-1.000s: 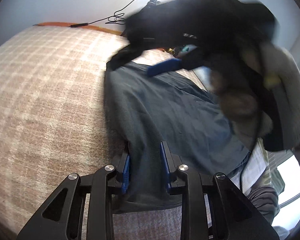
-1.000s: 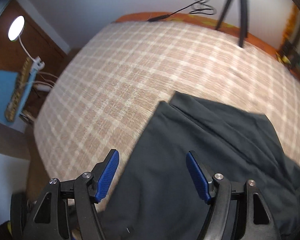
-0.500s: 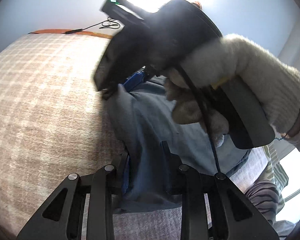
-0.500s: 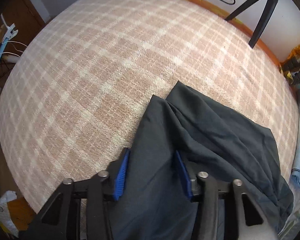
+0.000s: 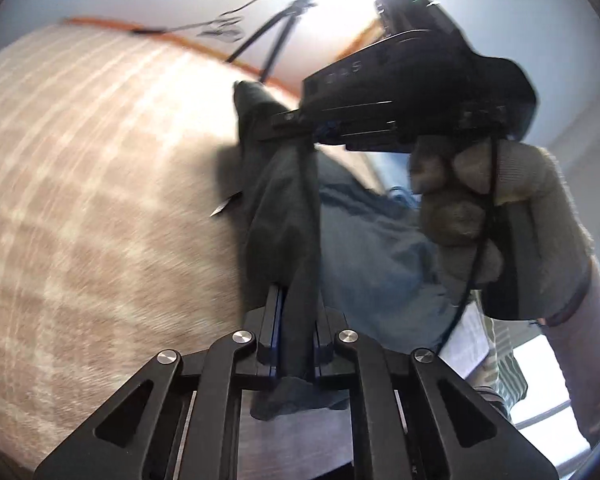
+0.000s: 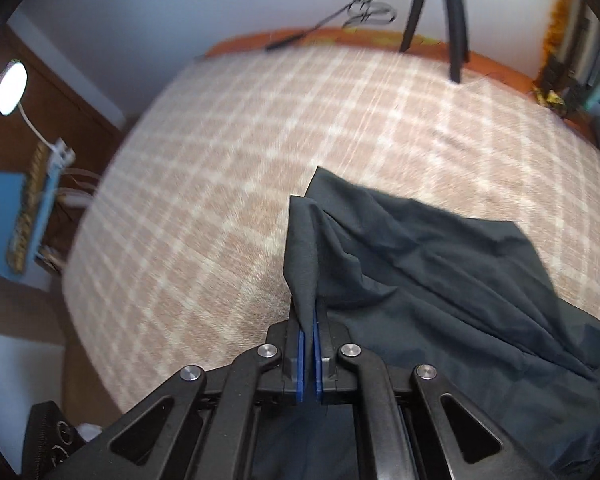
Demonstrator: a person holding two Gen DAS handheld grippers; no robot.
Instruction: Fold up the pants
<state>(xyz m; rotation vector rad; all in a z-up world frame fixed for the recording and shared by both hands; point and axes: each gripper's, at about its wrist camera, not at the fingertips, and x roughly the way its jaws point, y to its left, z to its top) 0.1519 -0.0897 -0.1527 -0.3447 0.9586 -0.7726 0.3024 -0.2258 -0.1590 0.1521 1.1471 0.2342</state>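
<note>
Dark grey-blue pants (image 6: 439, 280) lie on a tan plaid bed cover (image 6: 220, 200). My right gripper (image 6: 307, 320) is shut on a pinched fold at their left edge, and the cloth rises in a peak from its blue pads. In the left wrist view my left gripper (image 5: 298, 300) has its jaws closing on a bunched strip of the pants (image 5: 359, 260), pads pressing the fabric. The right gripper (image 5: 296, 128) shows there too, held by a gloved hand (image 5: 499, 200), gripping the far end of the same raised fold.
A black tripod (image 6: 439, 0) and a coiled cable (image 6: 367, 8) stand at the orange far edge of the bed. A lamp (image 6: 12, 88) and a blue stand (image 6: 4, 200) are off the left side. Striped cloth (image 5: 507, 372) lies near the right.
The right gripper went from wide open over the pants to shut on their edge. The left gripper narrowed onto the fabric. The fold between them now stands up off the bed.
</note>
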